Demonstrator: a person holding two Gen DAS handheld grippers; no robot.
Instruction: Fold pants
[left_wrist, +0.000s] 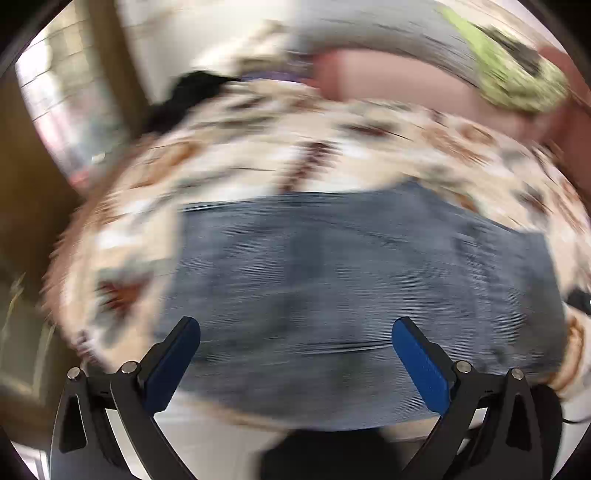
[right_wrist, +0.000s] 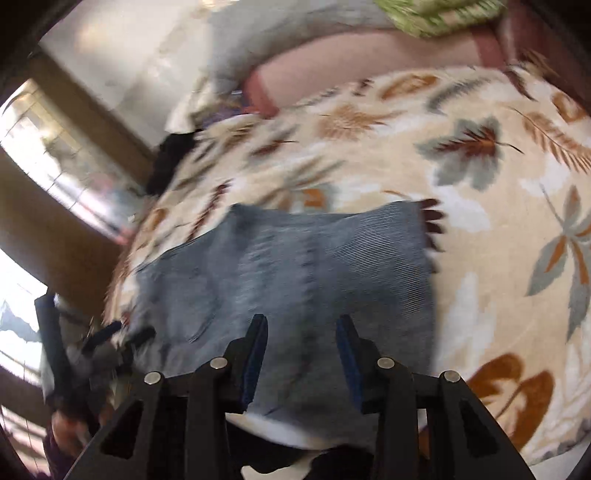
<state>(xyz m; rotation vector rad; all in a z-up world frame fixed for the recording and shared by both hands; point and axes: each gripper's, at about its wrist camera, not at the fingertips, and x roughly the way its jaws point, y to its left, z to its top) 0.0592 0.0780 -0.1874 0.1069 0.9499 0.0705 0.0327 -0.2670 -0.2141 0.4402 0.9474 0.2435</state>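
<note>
Right wrist: jeans (right_wrist: 288, 273) on leaf-print blanket (right_wrist: 480, 229), both grippers' fingers apart, empty.

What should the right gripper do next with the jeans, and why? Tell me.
Probably lower the right gripper onto the near edge of the jeans and close. Its jaws stand apart, holding nothing, above denim lying flat on the blanket, apparently already folded.
</note>
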